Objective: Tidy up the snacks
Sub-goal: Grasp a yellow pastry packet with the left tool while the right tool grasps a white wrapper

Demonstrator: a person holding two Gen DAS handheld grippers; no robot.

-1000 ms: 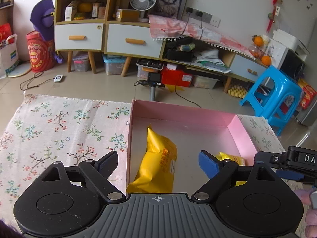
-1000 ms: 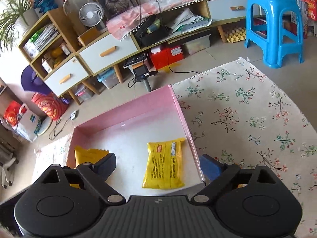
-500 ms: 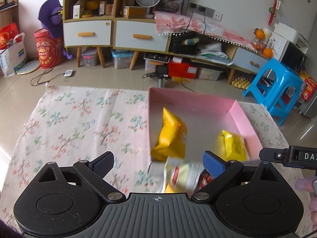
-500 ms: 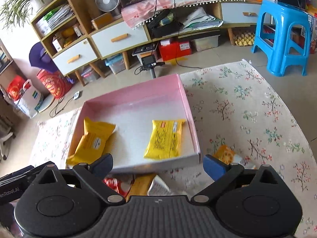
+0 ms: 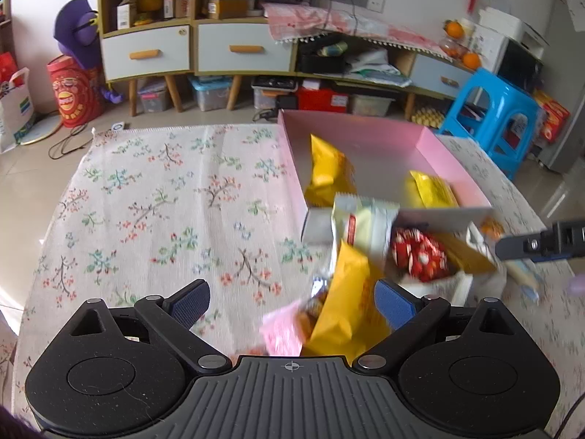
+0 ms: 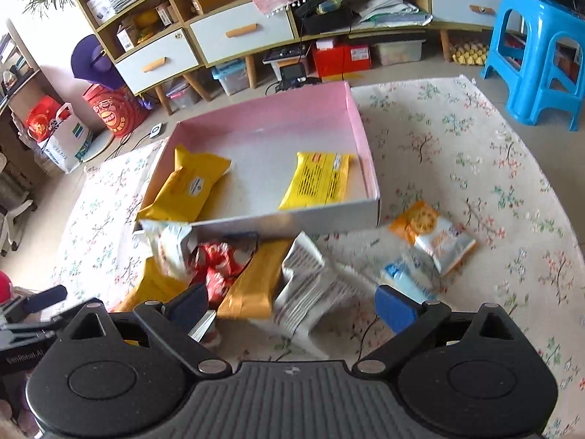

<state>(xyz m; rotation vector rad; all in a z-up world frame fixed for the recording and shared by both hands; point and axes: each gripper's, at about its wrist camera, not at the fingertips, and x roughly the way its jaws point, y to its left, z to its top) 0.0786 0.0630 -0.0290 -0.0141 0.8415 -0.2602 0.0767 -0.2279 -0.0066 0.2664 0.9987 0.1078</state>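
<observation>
The left gripper (image 5: 290,301) has its jaws wide apart and holds nothing. A yellow packet (image 5: 347,307) lies just ahead of it, near its right finger, partly between the two fingers but not pinched. A pink packet (image 5: 281,333) sits beside that one, close to the claw's base. A bit further ahead are a white packet (image 5: 362,226) and a red packet (image 5: 418,256), leaning by the near wall of the pink box (image 5: 453,168).

The right gripper (image 6: 290,301) is wide apart too, and empty. Right in front of it lie a brown-yellow packet (image 6: 256,281) and a silver packet (image 6: 307,289). Off past its right finger rests an orange and white packet (image 6: 435,234). Further ahead, the box already has two yellow packets inside (image 6: 193,183) (image 6: 318,179).

So the step looks like choosing the next snack from the pile. The next move, I think, is to lower one claw over a single packet, squeeze it, and lift it over the box wall.
</observation>
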